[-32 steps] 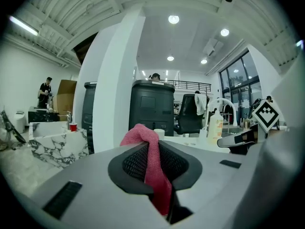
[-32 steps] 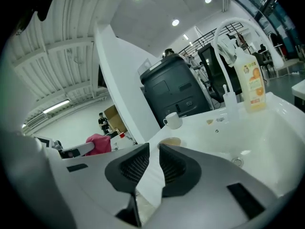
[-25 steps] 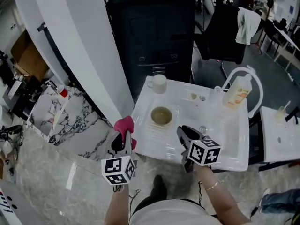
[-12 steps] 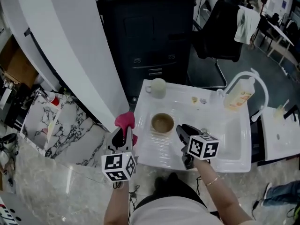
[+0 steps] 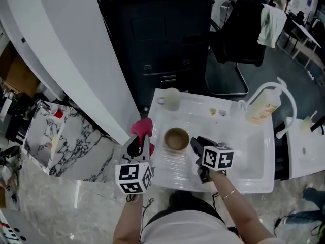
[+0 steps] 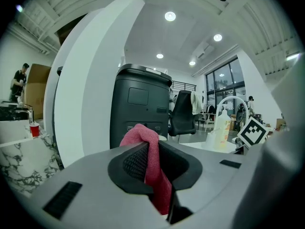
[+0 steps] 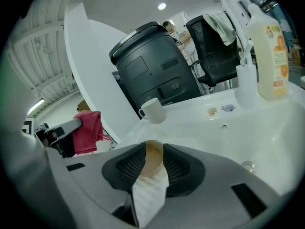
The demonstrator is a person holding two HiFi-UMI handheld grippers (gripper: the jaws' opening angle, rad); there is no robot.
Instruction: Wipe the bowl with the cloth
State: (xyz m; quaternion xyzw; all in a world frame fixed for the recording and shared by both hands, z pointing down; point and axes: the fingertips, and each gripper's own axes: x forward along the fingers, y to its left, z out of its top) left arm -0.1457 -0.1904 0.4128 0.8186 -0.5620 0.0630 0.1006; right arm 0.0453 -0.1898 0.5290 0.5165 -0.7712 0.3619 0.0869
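Observation:
A brown bowl stands on the ribbed drainboard of a white sink unit. My left gripper hangs just left of the unit's edge, shut on a pink cloth. In the left gripper view the cloth bunches up between the jaws of the left gripper. My right gripper sits close to the bowl's right side. Its jaws are opening. In the right gripper view the bowl shows in the narrow gap of the right gripper, and the pads do not visibly press on it.
A white mug stands at the unit's far left corner. A soap bottle and a white faucet are at the far right, beside the basin. A dark bin stands behind, a white curved column to the left.
The left gripper has carried the pink cloth forward and closer to the bowl. The right gripper has drawn nearer to the bowl's right side. The head view has shifted.

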